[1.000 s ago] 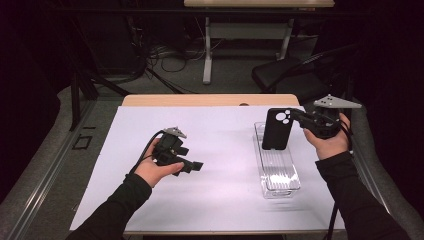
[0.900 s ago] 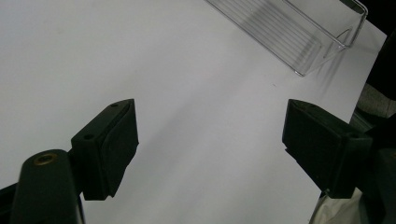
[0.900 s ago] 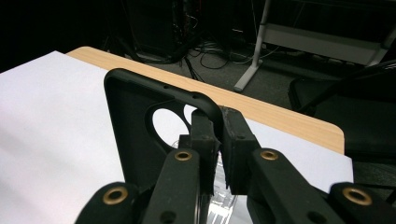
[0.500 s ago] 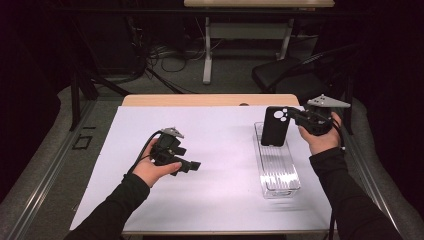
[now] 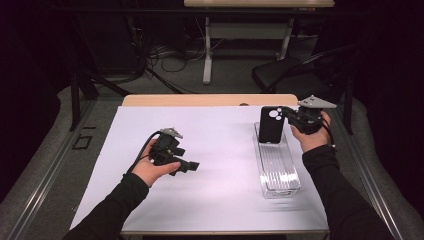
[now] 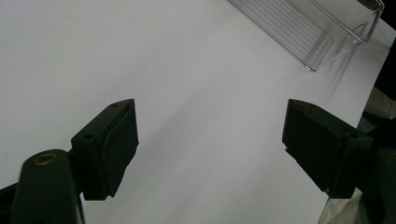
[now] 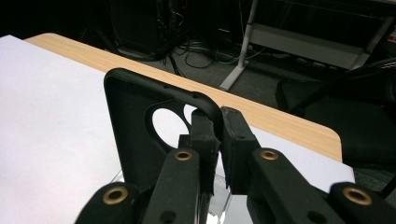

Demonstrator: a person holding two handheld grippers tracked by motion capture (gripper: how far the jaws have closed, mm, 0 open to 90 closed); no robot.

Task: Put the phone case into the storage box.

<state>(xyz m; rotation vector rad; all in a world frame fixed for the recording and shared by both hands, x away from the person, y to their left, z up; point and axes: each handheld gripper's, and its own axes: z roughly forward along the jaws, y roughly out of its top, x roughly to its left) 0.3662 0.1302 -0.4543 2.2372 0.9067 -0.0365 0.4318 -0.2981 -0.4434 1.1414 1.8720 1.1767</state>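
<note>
A black phone case (image 5: 271,124) with round camera cut-outs stands upright over the far end of a clear plastic tray (image 5: 278,162). My right gripper (image 5: 286,114) is shut on the case's top corner. In the right gripper view the pads pinch the black phone case's (image 7: 140,135) rim between them at my right gripper (image 7: 219,140). My left gripper (image 5: 192,165) rests in the hand at the table's left middle, jaws open and empty. In the left gripper view its wide-apart fingertips frame my left gripper (image 6: 210,140) over bare white table, and the clear tray's (image 6: 322,32) corner lies beyond them.
The white table sheet (image 5: 220,150) covers a wooden table whose far edge (image 5: 210,100) shows bare. Beyond it stand a black chair (image 5: 300,75), cables on the floor and a desk frame (image 5: 207,45).
My right gripper has lowered the phone case a little toward the tray's far end. The left hand has stayed where it was.
</note>
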